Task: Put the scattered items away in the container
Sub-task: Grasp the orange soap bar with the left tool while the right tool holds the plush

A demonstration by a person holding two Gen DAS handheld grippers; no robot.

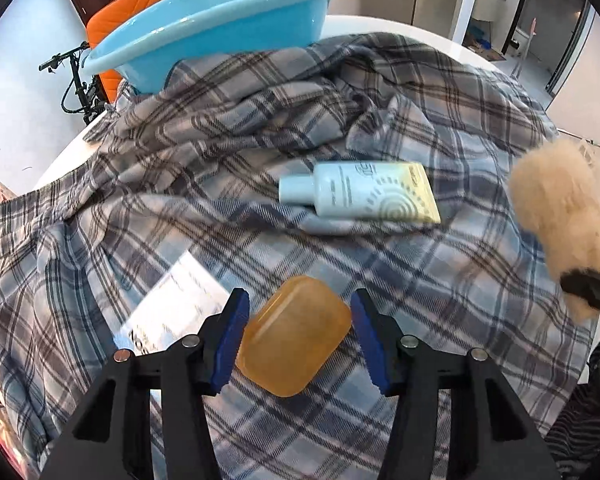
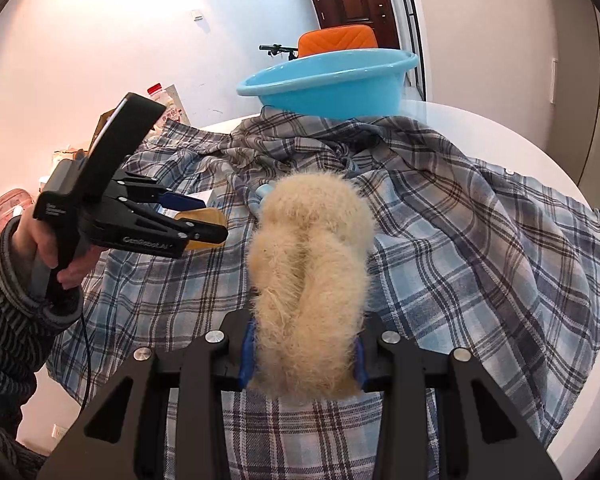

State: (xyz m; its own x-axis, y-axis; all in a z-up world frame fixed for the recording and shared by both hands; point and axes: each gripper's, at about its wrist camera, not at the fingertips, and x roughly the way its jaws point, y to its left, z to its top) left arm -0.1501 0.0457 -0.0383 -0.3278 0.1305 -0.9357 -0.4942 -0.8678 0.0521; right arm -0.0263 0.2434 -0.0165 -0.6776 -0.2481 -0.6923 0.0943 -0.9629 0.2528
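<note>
Plaid cloth (image 1: 440, 288) covers the round white table (image 2: 500, 136), rumpled toward the far side where the blue plastic basin (image 1: 220, 28) stands, well beyond both tongs. The left gripper (image 1: 296, 332) has an amber bar of soap (image 1: 294, 336) between its blue pads (image 1: 232, 332); the bar's corners meet both pads, and in the right wrist view it looks raised off the cloth, so I judge it clamped. Soap is stiff but slick and fairly dense, with rounded edges; squeezing across the flat long sides, near the middle, should keep it from squirting out.

The right gripper (image 2: 304, 356) is closed on a fluffy beige plush piece (image 2: 312, 264), which stands up ahead of its fingers. It is light, soft and compressible, unlikely to slip or break.

Ahead of the left tongs, slightly right, a pale blue-and-yellow cosmetic tube (image 1: 360, 196) lies flat on the cloth, untouched. A printed paper sheet (image 1: 176, 300) lies left of the soap.
</note>
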